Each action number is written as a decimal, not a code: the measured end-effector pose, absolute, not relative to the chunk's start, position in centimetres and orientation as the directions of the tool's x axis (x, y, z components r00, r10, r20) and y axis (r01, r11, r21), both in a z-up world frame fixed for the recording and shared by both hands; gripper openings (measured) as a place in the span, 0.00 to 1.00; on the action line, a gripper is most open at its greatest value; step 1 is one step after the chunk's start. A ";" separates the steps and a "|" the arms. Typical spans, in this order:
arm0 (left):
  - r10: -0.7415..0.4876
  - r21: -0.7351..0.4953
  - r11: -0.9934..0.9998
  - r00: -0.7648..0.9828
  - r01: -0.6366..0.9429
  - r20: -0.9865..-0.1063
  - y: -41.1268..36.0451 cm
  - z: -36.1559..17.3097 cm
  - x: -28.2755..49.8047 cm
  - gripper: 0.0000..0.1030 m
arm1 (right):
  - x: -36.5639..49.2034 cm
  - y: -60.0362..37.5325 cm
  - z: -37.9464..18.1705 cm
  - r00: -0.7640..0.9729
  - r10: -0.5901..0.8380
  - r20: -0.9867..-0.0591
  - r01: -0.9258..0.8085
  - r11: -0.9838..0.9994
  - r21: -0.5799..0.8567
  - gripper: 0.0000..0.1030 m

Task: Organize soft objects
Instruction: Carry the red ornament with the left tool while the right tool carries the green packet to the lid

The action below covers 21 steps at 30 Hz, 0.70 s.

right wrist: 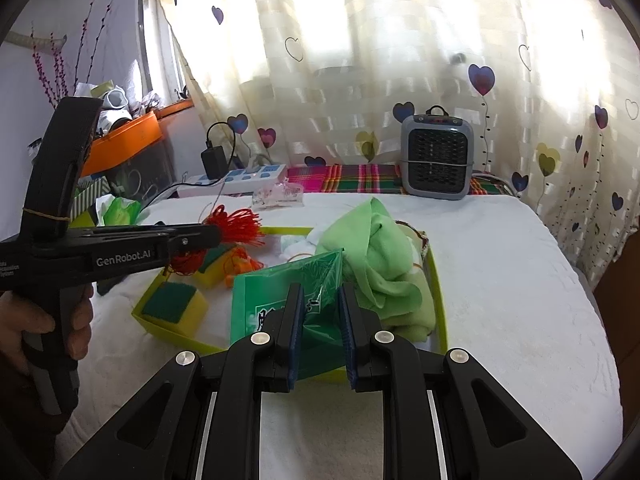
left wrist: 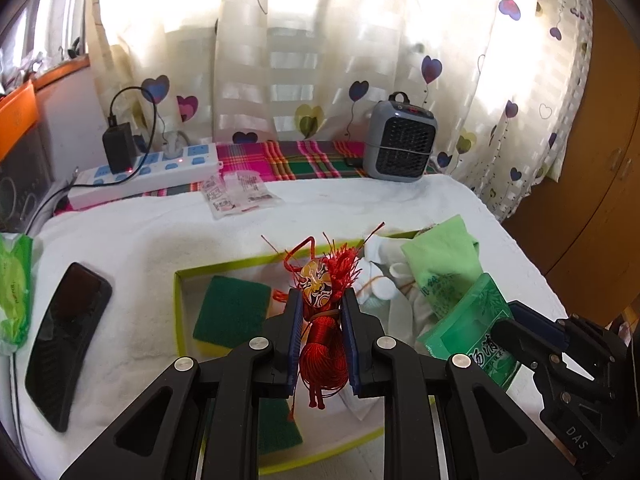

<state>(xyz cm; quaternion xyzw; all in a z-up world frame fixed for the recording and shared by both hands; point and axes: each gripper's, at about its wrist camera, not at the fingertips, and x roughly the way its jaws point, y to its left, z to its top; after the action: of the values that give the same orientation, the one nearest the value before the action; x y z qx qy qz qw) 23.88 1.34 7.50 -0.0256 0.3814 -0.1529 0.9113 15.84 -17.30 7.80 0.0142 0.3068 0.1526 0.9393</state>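
My left gripper (left wrist: pixel 320 300) is shut on a red tasselled ornament with a painted mask face (left wrist: pixel 318 284) and holds it above the yellow-green tray (left wrist: pixel 178 300). The ornament's red tassel also shows in the right wrist view (right wrist: pixel 236 226), at the left gripper's tip. My right gripper (right wrist: pixel 320 300) is shut on a green tissue pack (right wrist: pixel 280 300); that pack also shows in the left wrist view (left wrist: pixel 472 320), over the tray's right side. In the tray lie green-and-yellow sponges (left wrist: pixel 232 308), a light green cloth (right wrist: pixel 380 248) and white socks (left wrist: pixel 380 272).
A black phone (left wrist: pixel 64 344) and a green tissue pack (left wrist: pixel 14 288) lie left of the tray on the white towel (right wrist: pixel 500 280). Behind are sachets (left wrist: pixel 236 194), a power strip (left wrist: pixel 148 172) with a charger, and a grey heater (left wrist: pixel 402 140). A wooden cabinet (left wrist: pixel 592 184) stands on the right.
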 end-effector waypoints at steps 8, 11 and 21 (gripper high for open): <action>-0.293 -0.167 0.954 0.653 0.249 -0.699 1.3 6.9 25.0 0.17 | 17.3 -16.1 7.5 0.769 0.285 -0.573 -0.276 0.955 0.105 0.18; -0.280 -0.156 0.958 0.654 0.241 -0.702 1.4 6.7 25.4 0.17 | 17.8 -16.0 7.3 0.768 0.281 -0.575 -0.271 0.957 0.106 0.18; -0.258 -0.133 0.963 0.649 0.235 -0.716 1.2 5.8 26.0 0.17 | 19.1 -15.4 6.1 0.770 0.248 -0.587 -0.248 0.965 0.081 0.18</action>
<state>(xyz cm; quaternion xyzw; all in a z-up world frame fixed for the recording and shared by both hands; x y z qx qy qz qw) 26.01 1.25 5.79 -0.0142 0.3963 -0.1357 0.9079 19.10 -15.35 6.14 -0.0005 0.3121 0.1318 0.9409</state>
